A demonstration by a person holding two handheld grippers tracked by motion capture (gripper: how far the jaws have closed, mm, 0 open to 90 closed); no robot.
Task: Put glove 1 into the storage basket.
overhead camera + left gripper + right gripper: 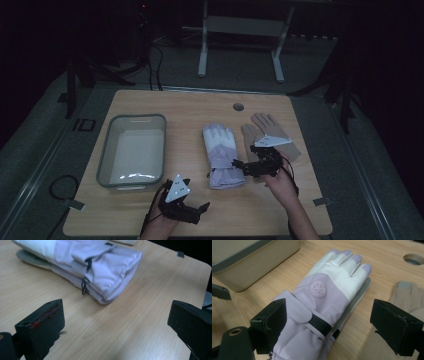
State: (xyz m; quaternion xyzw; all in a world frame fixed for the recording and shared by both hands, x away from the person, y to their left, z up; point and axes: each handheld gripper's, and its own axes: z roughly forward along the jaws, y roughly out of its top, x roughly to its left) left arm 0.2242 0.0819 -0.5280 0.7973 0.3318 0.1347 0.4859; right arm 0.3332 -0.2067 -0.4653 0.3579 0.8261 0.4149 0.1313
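Note:
A lavender and white ski glove (221, 152) lies flat mid-table, fingers pointing away, and a grey edge of something shows under it (359, 295). A tan knit glove (265, 125) lies just to its right. My right gripper (242, 159) hovers over the lavender glove's cuff (299, 340), open, its jaws spread to either side without touching it (329, 312). My left gripper (197, 195) is near the front edge, short of the cuff (112, 277), and is open with only bare wood between its jaws (115, 312).
A grey plastic bin (106, 150) stands at the table's left, seemingly empty; its wall (262, 255) is near the ski glove's fingertips. A round cable hole (238, 106) sits at the back of the table. Bare wood lies along the front edge (260, 210).

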